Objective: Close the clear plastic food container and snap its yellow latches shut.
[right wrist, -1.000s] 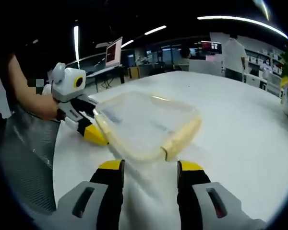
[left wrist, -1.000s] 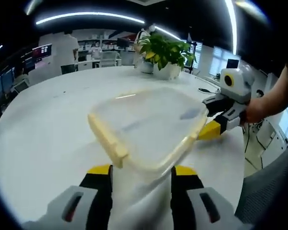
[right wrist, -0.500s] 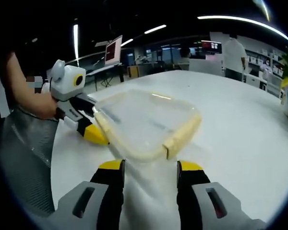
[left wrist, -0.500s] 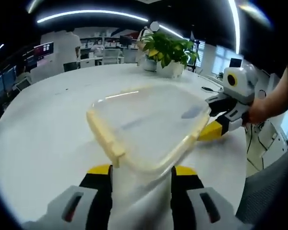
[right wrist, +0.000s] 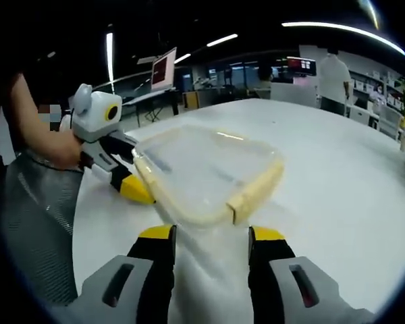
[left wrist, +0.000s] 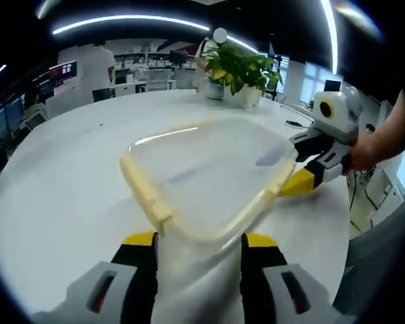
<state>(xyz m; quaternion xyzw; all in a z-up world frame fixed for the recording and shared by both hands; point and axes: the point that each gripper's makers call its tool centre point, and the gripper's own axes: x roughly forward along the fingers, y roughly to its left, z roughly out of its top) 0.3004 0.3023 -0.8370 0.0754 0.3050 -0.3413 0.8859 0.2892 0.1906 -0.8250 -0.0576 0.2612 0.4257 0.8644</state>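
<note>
— What do your jaws hold?

— Both stand apart, grasping nothing. My left gripper (left wrist: 197, 244) sits just short of the clear plastic food container (left wrist: 206, 177) on the white table (left wrist: 61, 175); my right gripper (right wrist: 208, 241) faces it from another side.

— What differs between views?

— The left gripper view adds one potted plant (left wrist: 239, 74); the right gripper view one monitor (right wrist: 163, 69). I can make out one pale yellow latch (right wrist: 256, 189) there.
</note>
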